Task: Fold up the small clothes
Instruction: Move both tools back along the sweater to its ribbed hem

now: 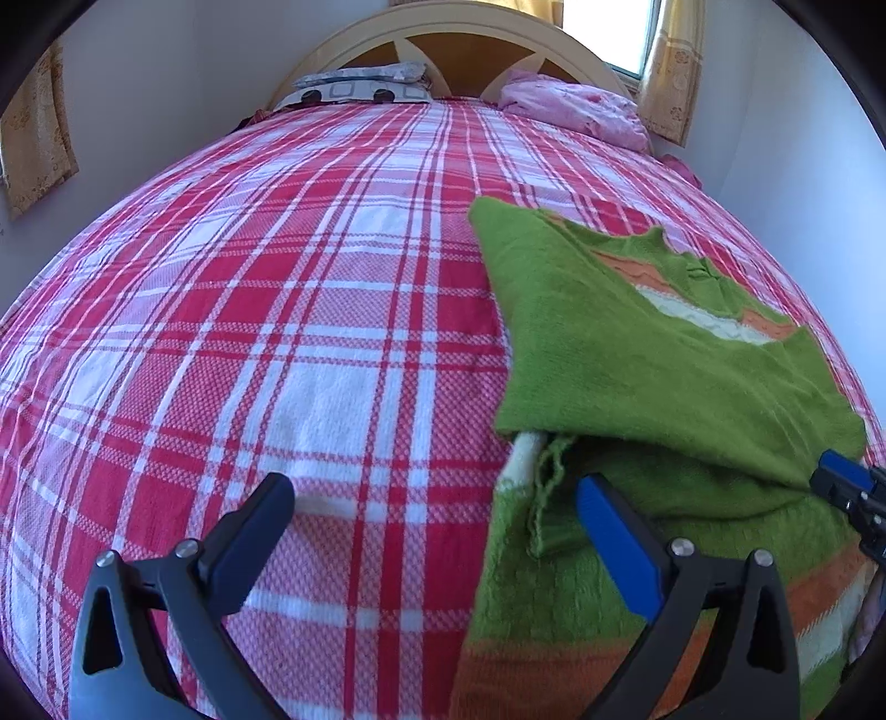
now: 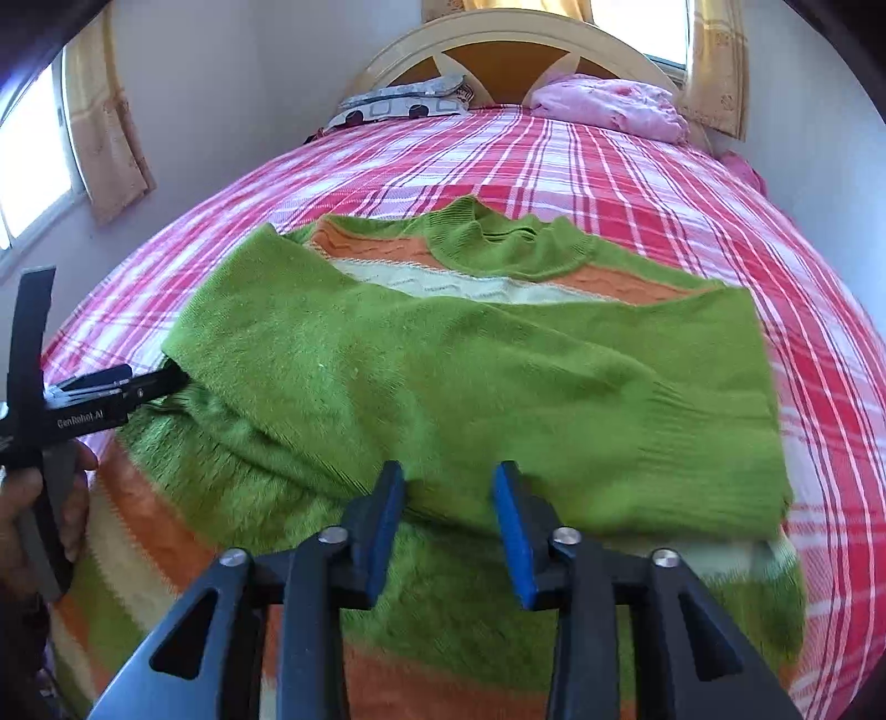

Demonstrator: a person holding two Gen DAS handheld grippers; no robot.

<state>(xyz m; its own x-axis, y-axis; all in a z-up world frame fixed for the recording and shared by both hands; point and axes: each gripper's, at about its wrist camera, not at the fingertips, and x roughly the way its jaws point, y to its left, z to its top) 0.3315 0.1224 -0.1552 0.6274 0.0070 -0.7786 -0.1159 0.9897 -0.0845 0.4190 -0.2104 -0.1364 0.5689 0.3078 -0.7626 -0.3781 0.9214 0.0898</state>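
While its jaws stand part open, the right gripper (image 2: 448,487) hovers at the edge of a folded sleeve with nothing pinched between the pads. The left gripper (image 1: 437,498) stands wide, one finger over the sweater's (image 2: 443,376) left edge, the other over the bedspread (image 1: 249,277), gripping nothing. The sweater, green with orange and cream stripes, lies on the near part of the bed, both sleeves folded across its front. Pillows (image 2: 603,99) lie by the headboard (image 1: 470,33).
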